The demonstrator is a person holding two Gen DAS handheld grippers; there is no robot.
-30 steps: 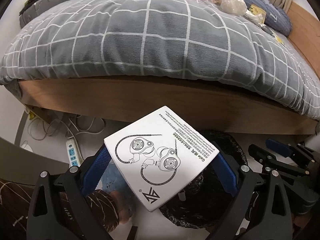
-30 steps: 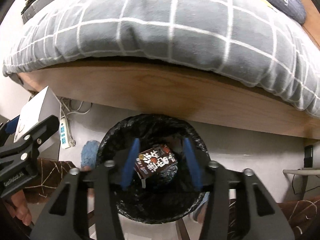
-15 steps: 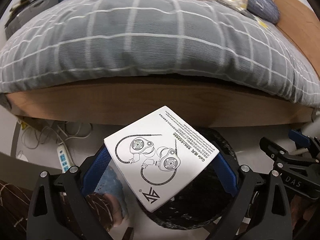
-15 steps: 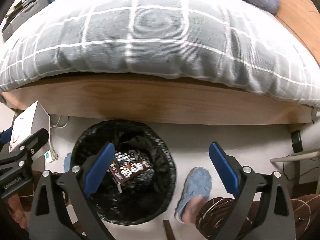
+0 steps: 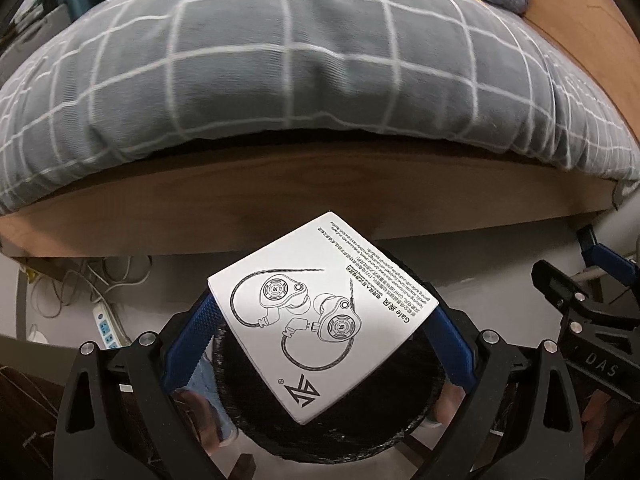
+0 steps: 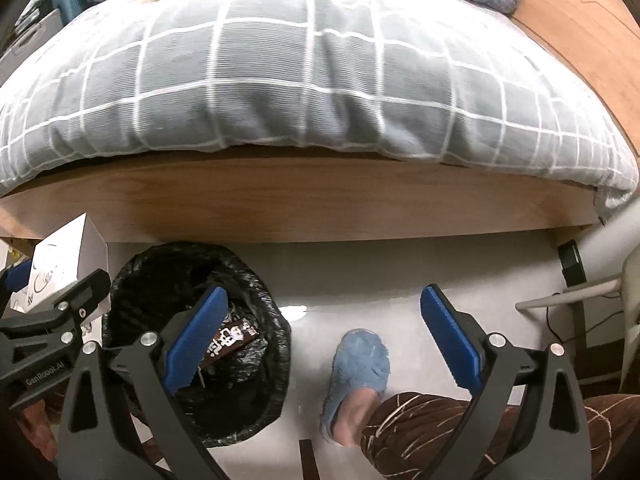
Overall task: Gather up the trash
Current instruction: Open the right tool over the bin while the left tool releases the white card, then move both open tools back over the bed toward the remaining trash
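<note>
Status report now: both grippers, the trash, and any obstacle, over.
Left gripper shut on white earphone box, above black bin. Right gripper empty, jaws just opened; brown wrapper inside bin. No obstacle over bin.

Pale grey floor [image 6: 360,272] carries round bin with black plastic liner [image 6: 276,360], just beside wooden bed frame [image 6: 304,200]. White power strip [image 5: 105,328] with tangled cables lies on floor. Grey checked duvet [image 6: 304,80] covers bed.
</note>
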